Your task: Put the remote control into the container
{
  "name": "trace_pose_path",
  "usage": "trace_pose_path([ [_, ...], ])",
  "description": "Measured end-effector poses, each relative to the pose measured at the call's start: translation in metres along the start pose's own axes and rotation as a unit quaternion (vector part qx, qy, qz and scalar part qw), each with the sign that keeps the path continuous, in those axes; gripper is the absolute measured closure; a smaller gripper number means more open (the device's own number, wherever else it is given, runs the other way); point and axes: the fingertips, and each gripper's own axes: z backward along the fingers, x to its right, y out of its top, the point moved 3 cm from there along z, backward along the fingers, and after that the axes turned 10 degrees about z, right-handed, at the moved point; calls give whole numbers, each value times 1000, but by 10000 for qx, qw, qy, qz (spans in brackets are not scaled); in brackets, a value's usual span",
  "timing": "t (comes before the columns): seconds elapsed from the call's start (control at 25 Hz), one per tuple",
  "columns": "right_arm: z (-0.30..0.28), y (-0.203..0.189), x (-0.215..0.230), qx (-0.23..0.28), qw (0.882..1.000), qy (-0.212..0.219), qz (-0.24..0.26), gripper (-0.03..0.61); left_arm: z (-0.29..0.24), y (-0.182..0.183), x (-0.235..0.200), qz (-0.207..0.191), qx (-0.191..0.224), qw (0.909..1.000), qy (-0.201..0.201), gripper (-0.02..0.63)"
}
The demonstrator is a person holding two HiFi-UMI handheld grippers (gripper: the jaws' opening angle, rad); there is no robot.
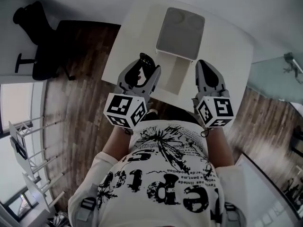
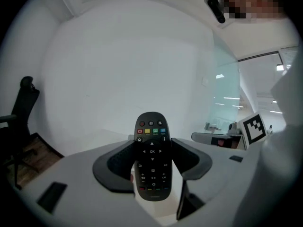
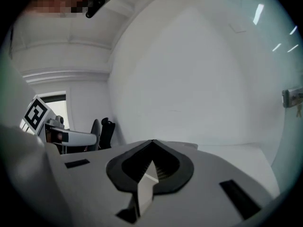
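Observation:
A black remote control [image 2: 152, 155] with coloured buttons stands upright between the jaws of my left gripper [image 2: 152, 161], which is shut on it. From the head view its top end [image 1: 146, 59] pokes out past the left gripper [image 1: 142, 72], held above the near edge of the white table [image 1: 137, 27]. The container [image 1: 180, 33], a white box with a grey inside, sits on the table ahead and to the right of the left gripper. My right gripper [image 1: 207, 77] is shut with nothing in it, its jaw tips meeting [image 3: 152, 143], near the table's front edge.
A black office chair [image 1: 35, 37] stands on the wooden floor to the left of the table. A white rack [image 1: 28, 150] is at the lower left. A glass partition [image 1: 279, 74] lies to the right.

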Motion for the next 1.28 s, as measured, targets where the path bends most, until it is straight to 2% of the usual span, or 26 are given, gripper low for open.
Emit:
trace_pose_path([
  [0.32,-34,-30,41,-403,9975,573,-91,578,-35,-39,-10,342,-422,9959,730,367],
  [0.44,-40,-45,47,-618,9948,801,-104,580,-49,-56,-10,455,-680,9929,857,367],
  [0.6,-47,-64,55,-813,9924,917,-141,580,-68,-85,-12,331,-1125,9886,939,367],
  [0.88,-54,-97,80,-1123,9891,863,-394,580,-86,-134,-27,-232,-2166,9692,1150,367],
  [1.16,-65,-125,87,-1247,9863,886,-616,580,-110,-162,-35,-188,-2785,9532,1163,367],
  [1.28,-66,-137,87,-1325,9841,899,-770,578,-119,-171,-40,-216,-3095,9436,1159,367],
])
